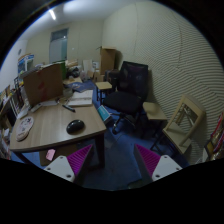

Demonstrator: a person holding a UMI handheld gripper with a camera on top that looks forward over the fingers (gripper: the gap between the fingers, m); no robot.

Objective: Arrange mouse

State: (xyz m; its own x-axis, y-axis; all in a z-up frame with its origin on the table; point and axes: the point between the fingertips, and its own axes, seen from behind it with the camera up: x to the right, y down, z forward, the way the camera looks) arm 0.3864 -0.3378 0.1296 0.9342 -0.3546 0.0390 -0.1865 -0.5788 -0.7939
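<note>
A black mouse (75, 126) lies on the wooden desk (50, 133), ahead of and above my left finger. My gripper (113, 160) is high above the blue floor, well back from the desk, with nothing between its fingers. The two magenta pads (82, 156) stand wide apart, so the gripper is open. A keyboard (23, 128) lies on the desk to the left of the mouse.
A cardboard box (42, 83) and papers (79, 101) sit farther back on the desk. A small pink thing (50, 155) lies at the desk's near edge. A black office chair (127, 92) stands to the right of the desk, a wooden chair (183, 122) beyond it. Boxes stand against the back wall.
</note>
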